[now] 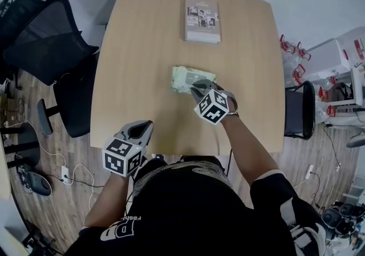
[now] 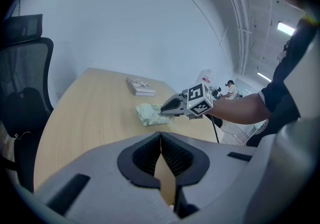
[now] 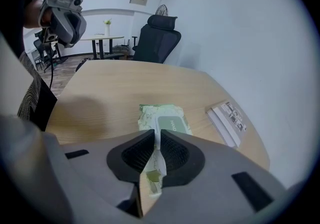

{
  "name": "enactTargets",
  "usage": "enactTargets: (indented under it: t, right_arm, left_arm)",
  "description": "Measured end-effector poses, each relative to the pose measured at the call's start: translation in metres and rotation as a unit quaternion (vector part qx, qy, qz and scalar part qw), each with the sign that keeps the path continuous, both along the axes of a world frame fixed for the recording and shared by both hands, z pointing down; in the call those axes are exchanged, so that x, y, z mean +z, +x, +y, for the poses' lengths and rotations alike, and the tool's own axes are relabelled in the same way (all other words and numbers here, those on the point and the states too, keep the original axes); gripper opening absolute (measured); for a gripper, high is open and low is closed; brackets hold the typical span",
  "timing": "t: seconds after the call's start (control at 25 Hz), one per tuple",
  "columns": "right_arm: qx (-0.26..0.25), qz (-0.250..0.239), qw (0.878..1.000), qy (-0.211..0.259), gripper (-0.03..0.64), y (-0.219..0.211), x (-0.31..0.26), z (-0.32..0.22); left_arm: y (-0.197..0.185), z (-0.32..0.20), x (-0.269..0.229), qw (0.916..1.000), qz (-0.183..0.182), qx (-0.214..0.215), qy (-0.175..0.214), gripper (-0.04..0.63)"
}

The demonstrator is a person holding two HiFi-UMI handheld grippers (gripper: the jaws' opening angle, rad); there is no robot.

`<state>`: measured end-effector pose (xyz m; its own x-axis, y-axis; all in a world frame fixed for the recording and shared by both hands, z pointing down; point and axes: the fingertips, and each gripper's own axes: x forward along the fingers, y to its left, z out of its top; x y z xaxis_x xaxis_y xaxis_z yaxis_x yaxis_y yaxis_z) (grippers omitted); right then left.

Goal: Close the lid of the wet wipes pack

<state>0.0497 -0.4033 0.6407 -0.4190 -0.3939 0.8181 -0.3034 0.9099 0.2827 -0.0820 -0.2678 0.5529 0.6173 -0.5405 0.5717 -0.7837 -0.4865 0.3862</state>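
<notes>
The wet wipes pack (image 1: 183,77), pale green with a darker green lid (image 3: 172,124), lies flat near the middle of the wooden table (image 1: 142,49). My right gripper (image 1: 201,85) points steeply down onto the near end of the pack. Its jaws (image 3: 156,137) stand a little apart, and a white strip of the pack shows in the narrow gap. My left gripper (image 1: 140,130) hangs over the table's near edge, well away from the pack. It is shut (image 2: 161,137) with nothing in it. In the left gripper view the right gripper (image 2: 165,110) rests on the pack (image 2: 148,114).
A booklet (image 1: 202,19) lies at the far side of the table. Black office chairs (image 1: 51,38) stand on the left, and another chair (image 1: 299,109) stands at the right edge. The person's forearm (image 1: 251,146) reaches in from below.
</notes>
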Motion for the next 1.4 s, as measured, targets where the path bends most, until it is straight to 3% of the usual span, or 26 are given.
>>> enactTargets:
  t: [0.44,0.96,1.24,1.4]
  right_arm:
    - [-0.014,0.005,1.0,-0.016,0.041,0.0,0.009,0.0]
    - [-0.009,-0.018,0.996,-0.083,0.049,0.002,0.014,-0.002]
    - [-0.007,-0.011,0.998,-0.062,0.049,0.0,0.012,-0.001]
    - [0.017,-0.034,0.998,-0.051,0.049,0.0,0.001,0.002]
  left_arm:
    - [-0.001,0.0,0.001,0.9999,0.001,-0.012,-0.003,0.018]
    - [0.002,-0.002,0.003,0.9997,0.005,-0.025,-0.004,0.018]
    - [0.001,-0.001,-0.003,0.9997,0.008,-0.02,0.005,0.018]
    - [0.005,0.002,-0.008,0.9998,0.011,-0.007,0.013,0.018]
